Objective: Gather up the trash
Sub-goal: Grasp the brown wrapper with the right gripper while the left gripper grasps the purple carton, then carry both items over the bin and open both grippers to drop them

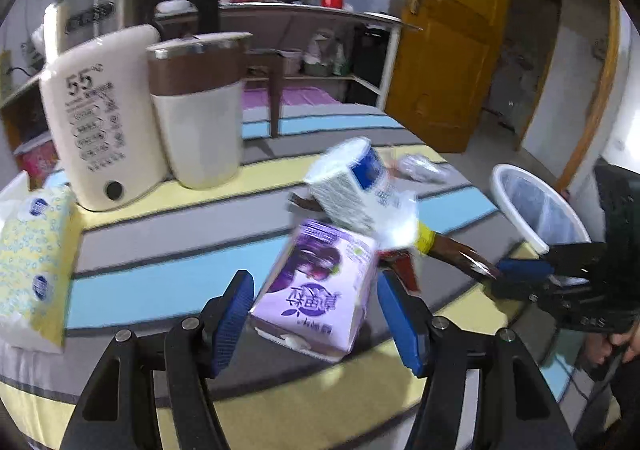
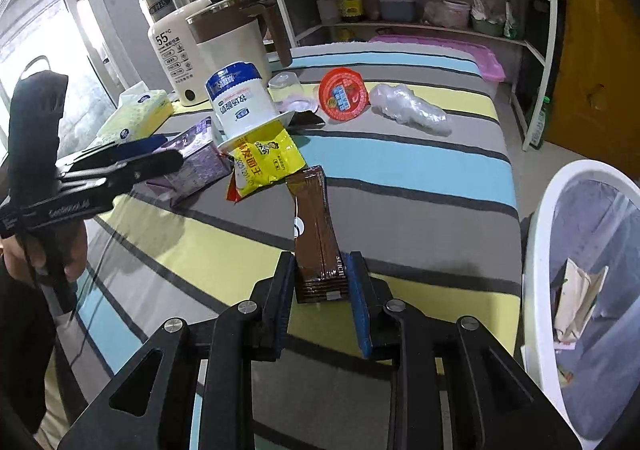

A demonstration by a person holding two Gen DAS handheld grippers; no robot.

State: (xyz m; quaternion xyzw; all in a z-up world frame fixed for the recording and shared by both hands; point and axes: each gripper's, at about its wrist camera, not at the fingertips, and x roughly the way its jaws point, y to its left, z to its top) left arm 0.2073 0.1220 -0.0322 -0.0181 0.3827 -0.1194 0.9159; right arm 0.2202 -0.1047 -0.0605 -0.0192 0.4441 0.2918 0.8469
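Most trash lay beside the white mesh bin (image 2: 536, 250): right gripper (image 2: 320, 282) clamped the brown foil wrapper (image 2: 316, 217), left gripper (image 1: 316, 314) gaped around the purple milk carton (image 1: 320, 290), unpinched.

Flat cloth table cover (image 2: 400, 177): stripes of grey, yellow, light blue. Rectangular cardboard milk carton (image 1: 316, 286): purple. Long foil wrapper (image 2: 316, 234): brown. Crinkled snack packet (image 2: 268, 161), at its 11 o'clock: yellow. Round plastic bin (image 2: 536, 250): white.

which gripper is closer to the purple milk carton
Left. The left gripper straddles the purple milk carton, jaws open on either side of it. The right gripper is off to the side, shut on the brown wrapper.
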